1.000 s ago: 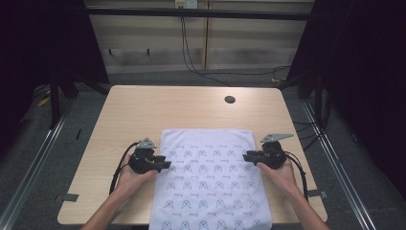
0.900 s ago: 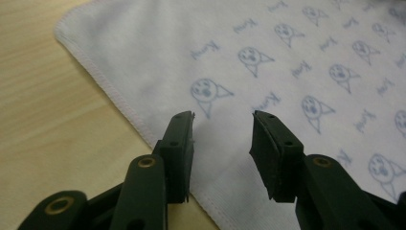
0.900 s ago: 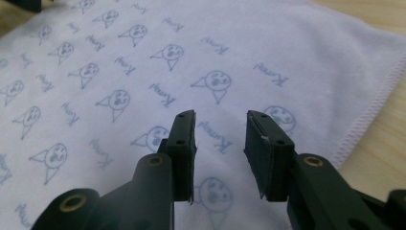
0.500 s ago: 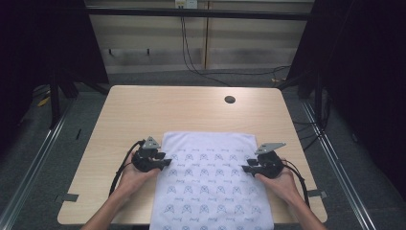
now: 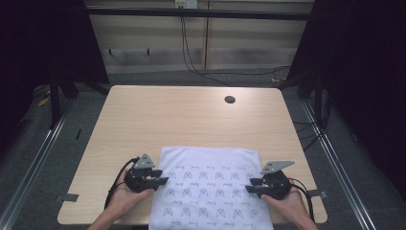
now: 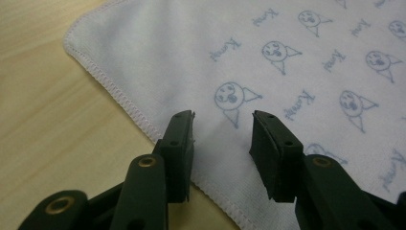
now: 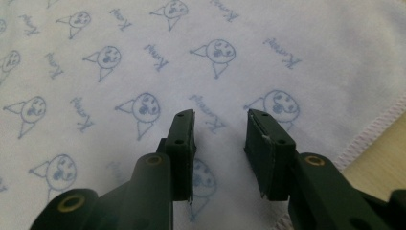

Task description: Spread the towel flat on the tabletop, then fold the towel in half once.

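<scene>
The left tongs (image 6: 222, 132) stand partly open — nothing between the pads, which hover over the stitched left edge of the white printed cloth (image 5: 206, 184). The right tongs (image 7: 220, 129) have just been opening, now gaping about as wide, empty, above the cloth near its right hem. In the high view both hands come in from the bottom of the frame, tongs pointing inward at each other. The cloth lies flat at the lower middle of the bench (image 5: 182, 115), overhanging its near edge.
</scene>
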Tool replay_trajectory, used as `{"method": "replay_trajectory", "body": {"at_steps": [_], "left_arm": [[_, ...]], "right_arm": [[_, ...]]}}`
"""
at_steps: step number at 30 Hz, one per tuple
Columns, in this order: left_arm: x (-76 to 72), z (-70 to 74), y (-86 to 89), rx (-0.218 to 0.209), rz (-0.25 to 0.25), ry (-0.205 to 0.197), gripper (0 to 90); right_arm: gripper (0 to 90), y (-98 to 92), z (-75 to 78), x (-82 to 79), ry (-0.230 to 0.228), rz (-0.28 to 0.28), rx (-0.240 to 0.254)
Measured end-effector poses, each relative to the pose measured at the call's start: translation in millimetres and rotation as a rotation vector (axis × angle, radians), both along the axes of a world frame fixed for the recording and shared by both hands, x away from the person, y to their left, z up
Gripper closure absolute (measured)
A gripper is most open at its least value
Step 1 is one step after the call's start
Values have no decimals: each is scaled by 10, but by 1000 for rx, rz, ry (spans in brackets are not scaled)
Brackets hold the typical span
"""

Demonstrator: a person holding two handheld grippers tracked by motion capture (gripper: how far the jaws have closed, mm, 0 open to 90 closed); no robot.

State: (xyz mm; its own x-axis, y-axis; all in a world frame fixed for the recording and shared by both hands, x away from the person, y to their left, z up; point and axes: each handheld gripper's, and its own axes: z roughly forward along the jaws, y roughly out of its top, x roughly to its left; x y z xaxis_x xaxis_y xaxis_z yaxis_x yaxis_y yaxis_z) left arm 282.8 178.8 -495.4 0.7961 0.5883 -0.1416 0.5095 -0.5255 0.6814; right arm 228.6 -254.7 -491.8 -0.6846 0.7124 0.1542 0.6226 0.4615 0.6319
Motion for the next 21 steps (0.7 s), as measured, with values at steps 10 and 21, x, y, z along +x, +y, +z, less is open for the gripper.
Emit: {"method": "replay_trajectory", "body": {"at_steps": [10, 21], "left_arm": [[239, 129, 85, -25, 59, -19, 551], [681, 114, 81, -16, 115, -9, 554]], "right_arm": [[654, -241, 147, 319, -62, -98, 70], [654, -346, 97, 955, -86, -168, 25]]}}
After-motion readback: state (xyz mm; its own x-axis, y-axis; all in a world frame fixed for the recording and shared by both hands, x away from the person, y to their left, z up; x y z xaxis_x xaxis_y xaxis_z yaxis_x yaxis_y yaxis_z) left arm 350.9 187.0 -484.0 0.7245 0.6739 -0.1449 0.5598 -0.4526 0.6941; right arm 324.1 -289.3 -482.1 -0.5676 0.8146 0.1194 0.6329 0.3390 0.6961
